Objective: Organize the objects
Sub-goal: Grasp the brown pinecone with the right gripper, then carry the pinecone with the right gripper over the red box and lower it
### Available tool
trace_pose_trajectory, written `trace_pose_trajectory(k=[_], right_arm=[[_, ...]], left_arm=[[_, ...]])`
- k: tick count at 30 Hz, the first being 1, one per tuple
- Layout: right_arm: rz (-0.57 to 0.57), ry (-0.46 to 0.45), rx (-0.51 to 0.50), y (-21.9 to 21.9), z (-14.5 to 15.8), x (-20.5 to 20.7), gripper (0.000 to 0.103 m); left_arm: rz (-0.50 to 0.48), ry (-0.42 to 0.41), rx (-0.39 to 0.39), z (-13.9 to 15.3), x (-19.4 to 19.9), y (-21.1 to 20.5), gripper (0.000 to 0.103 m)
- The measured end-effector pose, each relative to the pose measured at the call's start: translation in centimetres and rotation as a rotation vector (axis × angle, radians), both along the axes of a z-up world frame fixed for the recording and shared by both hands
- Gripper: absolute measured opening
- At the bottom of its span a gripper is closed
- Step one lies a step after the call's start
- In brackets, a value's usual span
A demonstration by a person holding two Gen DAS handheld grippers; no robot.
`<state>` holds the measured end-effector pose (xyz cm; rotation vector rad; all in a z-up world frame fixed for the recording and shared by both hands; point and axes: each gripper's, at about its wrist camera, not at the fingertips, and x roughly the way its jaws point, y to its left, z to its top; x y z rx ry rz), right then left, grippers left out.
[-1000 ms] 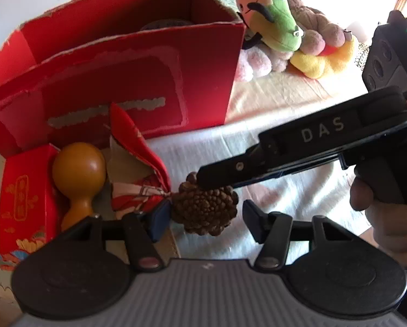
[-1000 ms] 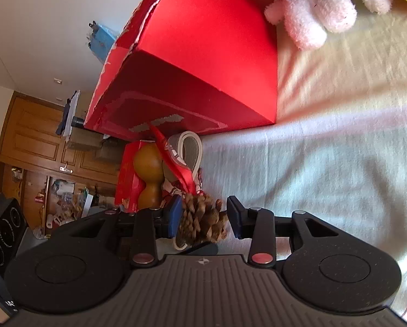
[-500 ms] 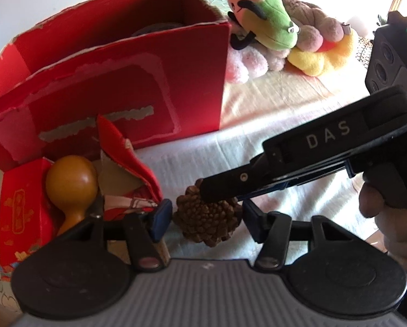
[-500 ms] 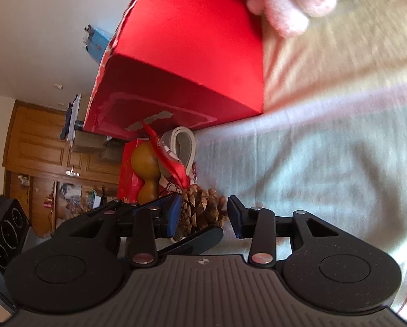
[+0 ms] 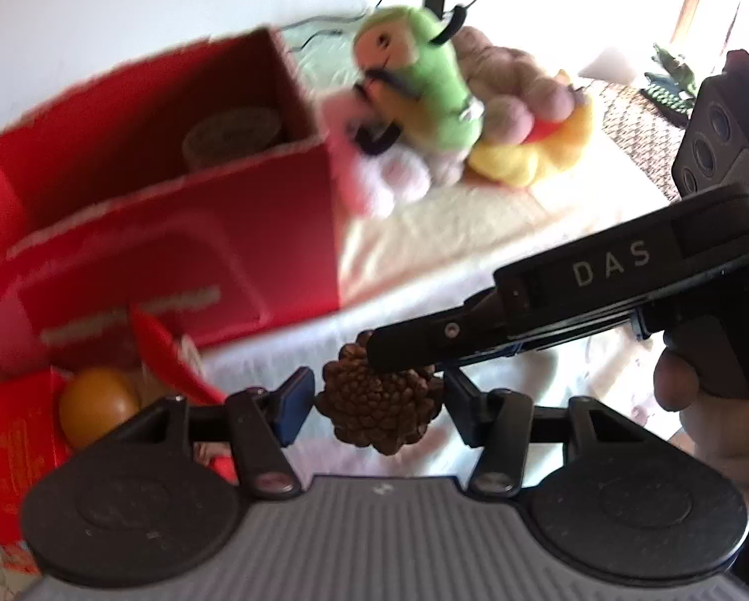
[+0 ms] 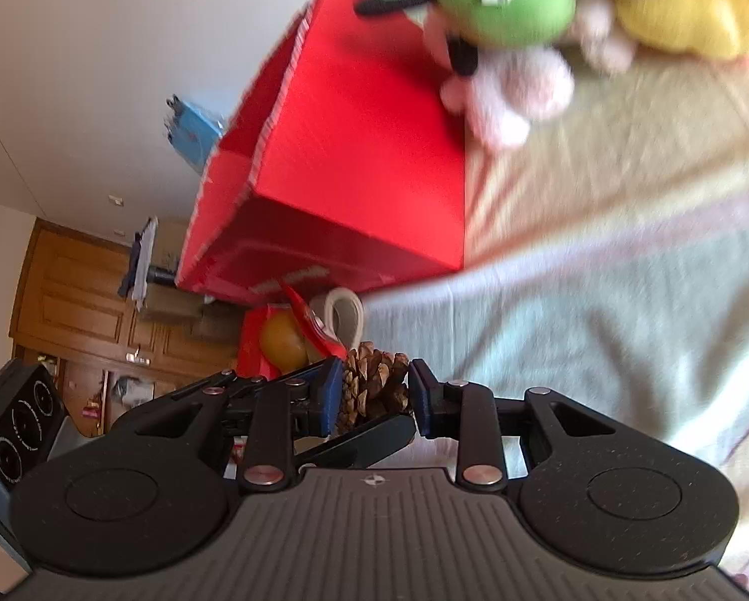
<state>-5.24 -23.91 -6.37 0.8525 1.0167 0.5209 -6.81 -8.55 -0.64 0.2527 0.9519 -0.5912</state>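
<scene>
A brown pine cone point(image 5: 380, 406) hangs between the open fingers of my left gripper point(image 5: 374, 400), which do not touch it. My right gripper point(image 6: 372, 393) is shut on the pine cone point(image 6: 371, 385) and holds it above the pale cloth. The right gripper point(image 5: 414, 358) reaches in from the right in the left wrist view. A big open red box point(image 5: 174, 210) stands behind, with a round roll point(image 5: 231, 137) inside. The box also shows in the right wrist view point(image 6: 354, 185).
A small red carton point(image 5: 13, 456) with an orange gourd point(image 5: 96, 403) and a red wrapper point(image 5: 166, 355) lies at the left. Plush toys, green point(image 5: 419, 80), pink and yellow point(image 5: 529, 155), lie behind the box. A roll of tape point(image 6: 344, 318) lies by the gourd.
Both grippers have risen with the pine cone, so the box's inside now shows. The right gripper's fingers have closed tighter on the cone. The view is blurred by motion.
</scene>
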Motion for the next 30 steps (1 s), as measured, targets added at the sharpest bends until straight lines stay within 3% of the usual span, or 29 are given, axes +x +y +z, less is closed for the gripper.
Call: trace_pose_trajectory(k=[11,12,20,25,30], right_arm=[[-0.136,-0.162,-0.024,-1.5,6.2,-0.8,0.031],[-0.208,-0.177,-0.056,-1.4,6.9,-0.7,0.031],[-0.249,-0.312,-0.176,1.8,11.7,2.5,0.031],[-0.226,-0.327,-0.256,4.6,12.8,6.4,0.031],[-0.172,-0.255,-0.374,6.4,12.3,9.5,0.031]], left_arm=[[-0.1,-0.137,-0.133,6.3,1.5,0.2,0.055],[-0.108,-0.15,-0.148,6.9,1.8,0.5,0.055],[-0.122,-0.22,-0.235,9.9,5.5,3.5,0.055],[-0.095,-0.174,-0.293,8.9,9.2,6.1,0.055],[-0.078,-0.068,-0.344,6.2,12.2,7.8,0.055]])
